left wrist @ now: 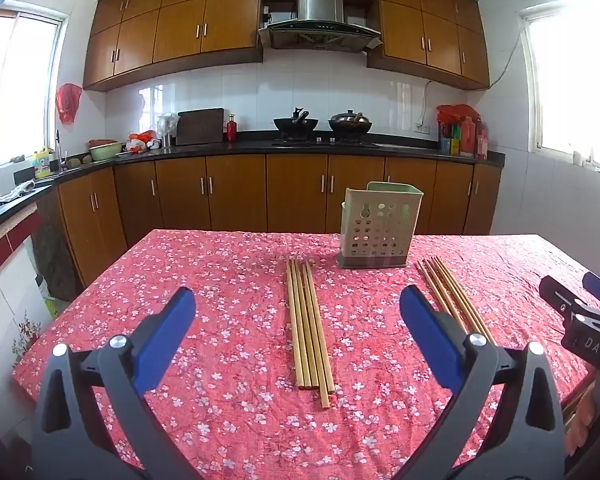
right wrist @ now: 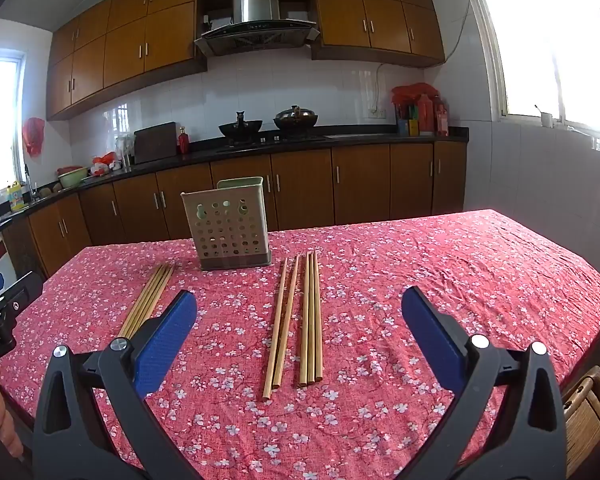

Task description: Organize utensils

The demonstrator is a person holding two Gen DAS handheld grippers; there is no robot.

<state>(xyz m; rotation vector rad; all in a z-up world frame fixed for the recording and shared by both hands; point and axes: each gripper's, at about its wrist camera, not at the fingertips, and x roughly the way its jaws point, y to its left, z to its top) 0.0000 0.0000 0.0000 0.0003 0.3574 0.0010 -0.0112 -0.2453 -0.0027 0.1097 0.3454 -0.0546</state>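
Both my tongs hang spread wide over the red floral tablecloth (left wrist: 220, 280), nothing between them: left gripper (left wrist: 298, 308), right gripper (right wrist: 300, 308). Bamboo chopsticks lie in a left bundle (left wrist: 309, 328) and a right bundle (right wrist: 296, 320), near the far perforated beige plastic holder (left wrist: 380, 228).

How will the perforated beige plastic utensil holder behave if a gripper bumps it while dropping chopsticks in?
The perforated beige plastic utensil holder looks empty and thin-walled, so probably light. It stands taller than its dark base is deep, so it may tip or slide on the wrinkled red floral tablecloth.
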